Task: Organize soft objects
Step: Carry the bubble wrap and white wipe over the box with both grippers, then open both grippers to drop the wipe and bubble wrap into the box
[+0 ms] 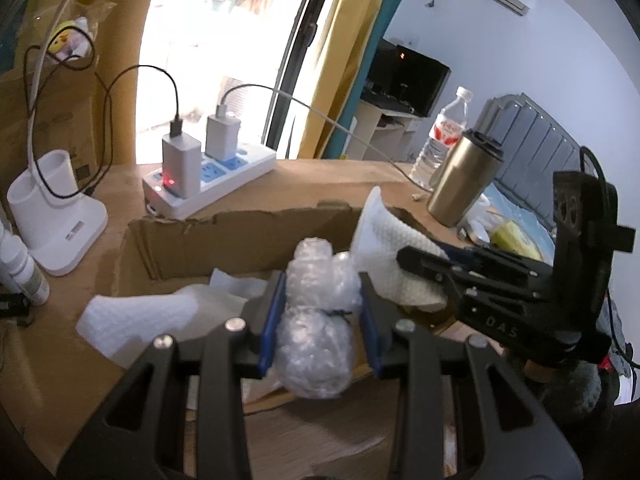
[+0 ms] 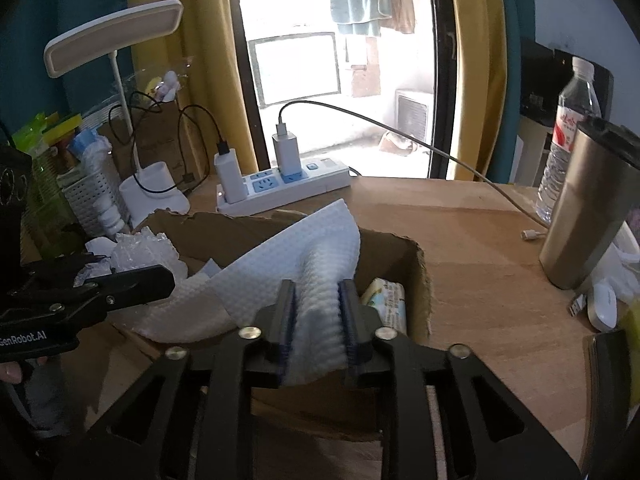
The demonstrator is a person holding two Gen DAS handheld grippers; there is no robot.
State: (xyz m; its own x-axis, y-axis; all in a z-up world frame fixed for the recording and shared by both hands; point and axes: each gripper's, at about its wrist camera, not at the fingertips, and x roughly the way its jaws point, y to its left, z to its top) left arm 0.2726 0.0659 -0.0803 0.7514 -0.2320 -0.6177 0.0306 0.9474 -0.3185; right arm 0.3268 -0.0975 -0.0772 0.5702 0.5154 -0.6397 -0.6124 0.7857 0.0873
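A: On the left, which step is being carried out?

B: A bubble-wrap bundle (image 1: 318,320) is being pinched between the pads of the left gripper (image 1: 320,320), just above the open cardboard box (image 1: 192,240). It is judged that a deposit is being made.

A: And on the right?

B: A white foam sheet (image 2: 316,280) is being held over the same box, lying between the fingers of the right gripper (image 2: 318,320); whether the pads are pressing on it cannot be told.

A: What is being called for next?

B: Both grippers are being angled downward; a lowering into the box, then a full spreading, is judged needed.
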